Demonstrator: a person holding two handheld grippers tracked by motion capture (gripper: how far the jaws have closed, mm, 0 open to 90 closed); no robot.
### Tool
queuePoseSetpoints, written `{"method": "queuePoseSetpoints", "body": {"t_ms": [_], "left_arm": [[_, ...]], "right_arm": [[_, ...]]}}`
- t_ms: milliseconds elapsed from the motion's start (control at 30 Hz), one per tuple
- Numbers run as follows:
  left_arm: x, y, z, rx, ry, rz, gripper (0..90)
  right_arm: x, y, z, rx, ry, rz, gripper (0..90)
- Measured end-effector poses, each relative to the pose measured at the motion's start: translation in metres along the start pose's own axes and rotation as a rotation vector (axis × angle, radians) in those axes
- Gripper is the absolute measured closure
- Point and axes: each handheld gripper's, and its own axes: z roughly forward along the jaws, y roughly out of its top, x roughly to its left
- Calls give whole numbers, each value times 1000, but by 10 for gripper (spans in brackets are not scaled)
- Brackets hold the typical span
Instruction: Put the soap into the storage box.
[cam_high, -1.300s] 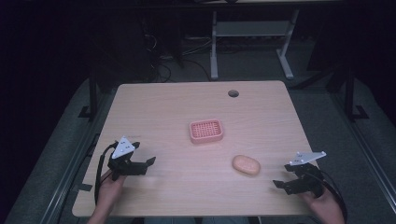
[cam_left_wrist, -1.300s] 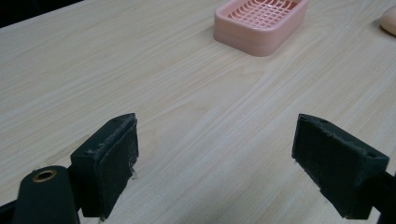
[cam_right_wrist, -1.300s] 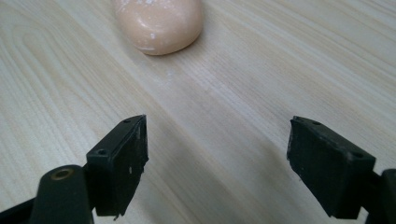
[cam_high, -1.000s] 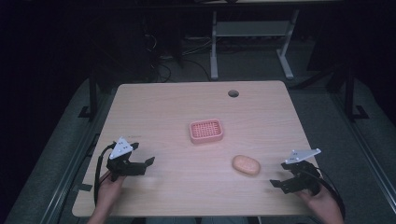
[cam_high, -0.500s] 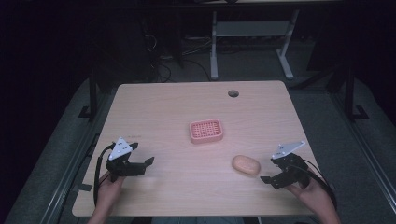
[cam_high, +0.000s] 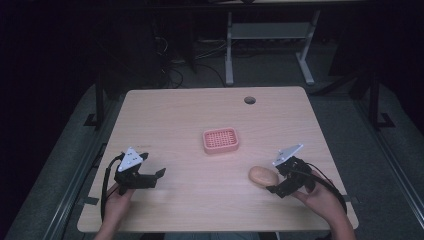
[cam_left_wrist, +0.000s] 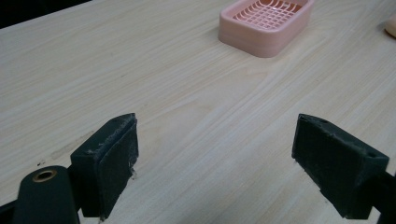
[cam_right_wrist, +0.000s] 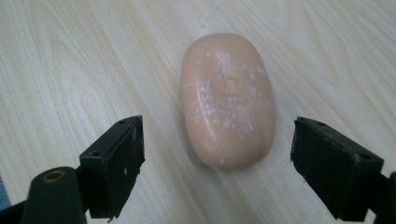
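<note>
The table (cam_high: 175, 120) looks like pale wood with a fine grain and a matt finish. The pink dish (cam_high: 220, 140) seems smooth moulded plastic with a grid top. The soap (cam_right_wrist: 227, 99) is smooth, faintly glossy, flecked with white. The gripper pads (cam_right_wrist: 120, 165) look dull black, rubbery, slightly rough.

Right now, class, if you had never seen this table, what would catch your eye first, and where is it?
The peach bar of soap stands out first, lying flat on the wooden table near its front right, just ahead of the open right gripper. Next comes the empty pink soap dish at the table's middle. The left gripper sits open near the front left.
</note>
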Motion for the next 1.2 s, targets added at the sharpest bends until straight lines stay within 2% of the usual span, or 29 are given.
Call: {"method": "queuePoseSetpoints", "body": {"t_ms": [100,367,467,600,800,967,1067,1200], "left_arm": [[0,0,1,2,2,1,143],[0,0,1,15,10,5,143],[1,1,1,11,10,0,143],[1,1,2,10,10,4,143],[1,2,1,10,10,-1,143],[2,1,-1,8,17,-4,143],[3,1,-1,2,20,-13,143],[2,2,0,-2,20,-9,143]], "right_arm": [[0,10,6,25,-1,-35,165],[-2,25,17,73,14,-48,161],[-5,29,22,104,15,-61,163],[-9,31,27,147,21,-54,188],[-8,38,34,188,18,-91,209],[-10,41,41,235,12,-92,239],[-11,42,45,254,24,-88,279],[-13,44,47,268,43,-82,290]]}}
